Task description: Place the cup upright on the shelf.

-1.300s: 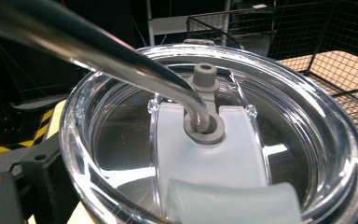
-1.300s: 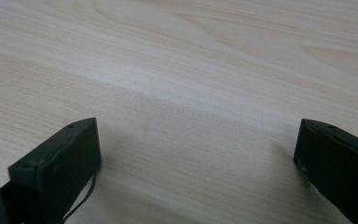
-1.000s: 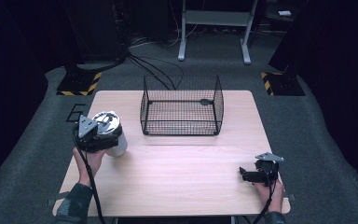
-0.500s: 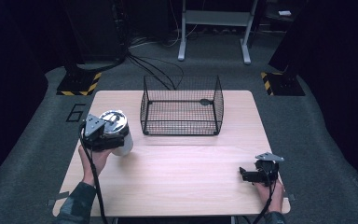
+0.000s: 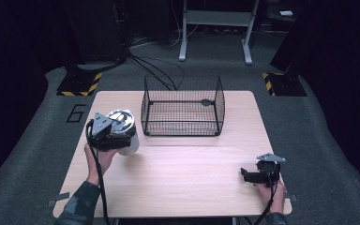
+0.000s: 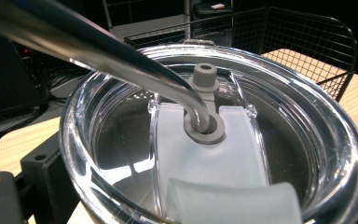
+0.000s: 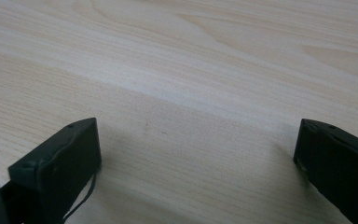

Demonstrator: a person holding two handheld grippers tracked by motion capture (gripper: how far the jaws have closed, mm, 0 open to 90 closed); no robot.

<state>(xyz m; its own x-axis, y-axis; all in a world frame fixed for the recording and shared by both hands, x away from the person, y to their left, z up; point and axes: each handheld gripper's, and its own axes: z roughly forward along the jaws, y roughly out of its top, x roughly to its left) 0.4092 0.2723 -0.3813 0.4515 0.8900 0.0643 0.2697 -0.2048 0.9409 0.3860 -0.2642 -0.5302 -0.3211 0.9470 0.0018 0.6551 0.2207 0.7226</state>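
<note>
A lidded tumbler (image 5: 124, 131) is clamped by the left gripper (image 5: 104, 133) beside the wire basket (image 5: 183, 112); the right gripper (image 5: 255, 176) is held spread. A "6" (image 5: 76, 113) is marked on the floor.

From my seat the high view is dim all round: only the table (image 5: 183, 173) is well lit, from above, and the floor and background fall off to near black. The basket (image 5: 183, 112) throws a faint shadow on the wood towards me. That view is soft and slightly grainy. In the left gripper view the lid (image 6: 214, 154) fills my screen, with bright glare along its clear rim and on the metal straw (image 6: 98, 51), which is blurred near the lens. The right gripper view is evenly lit, wood grain fairly sharp, with soft shadows beside the blurred black jaws.
</note>
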